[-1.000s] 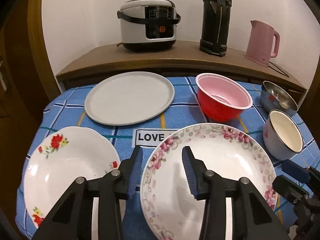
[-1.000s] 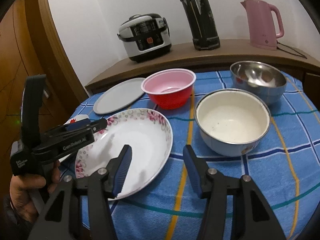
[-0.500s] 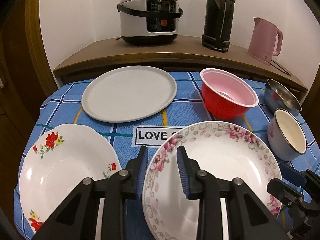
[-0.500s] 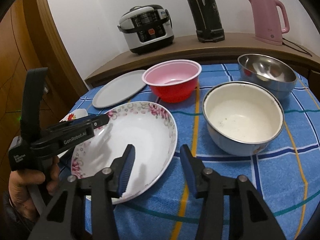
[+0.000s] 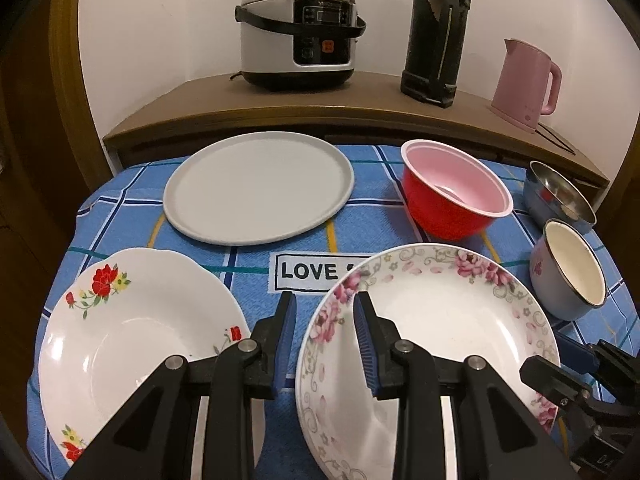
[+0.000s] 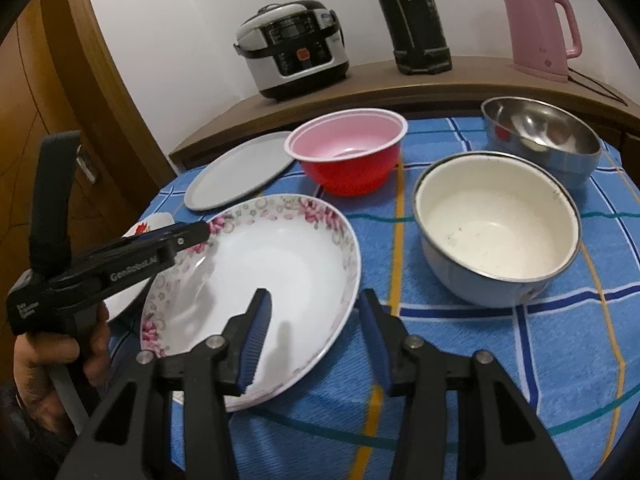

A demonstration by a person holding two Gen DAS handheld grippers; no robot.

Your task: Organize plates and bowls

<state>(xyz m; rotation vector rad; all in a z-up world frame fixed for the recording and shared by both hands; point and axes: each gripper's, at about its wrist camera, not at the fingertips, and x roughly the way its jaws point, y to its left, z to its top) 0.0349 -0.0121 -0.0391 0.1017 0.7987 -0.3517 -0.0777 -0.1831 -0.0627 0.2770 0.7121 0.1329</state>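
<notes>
a blue checked tablecloth (image 5: 360,216) carries three plates (image 5: 256,192) and three bowls (image 5: 452,196).

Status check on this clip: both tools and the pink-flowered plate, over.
Left tool open, straddling pink-flowered plate left rim. Right tool open, straddling its right rim. Plate flat on the cloth. Red-flower plate close beside it.

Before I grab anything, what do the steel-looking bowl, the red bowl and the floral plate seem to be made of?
Steel bowl: polished metal, mirror reflections inside.
Red bowl: likely thin plastic, matte pink inside with a rolled lip.
Floral plate: probably glazed ceramic, though melamine is possible; glossy white with printed pink flowers.
</notes>
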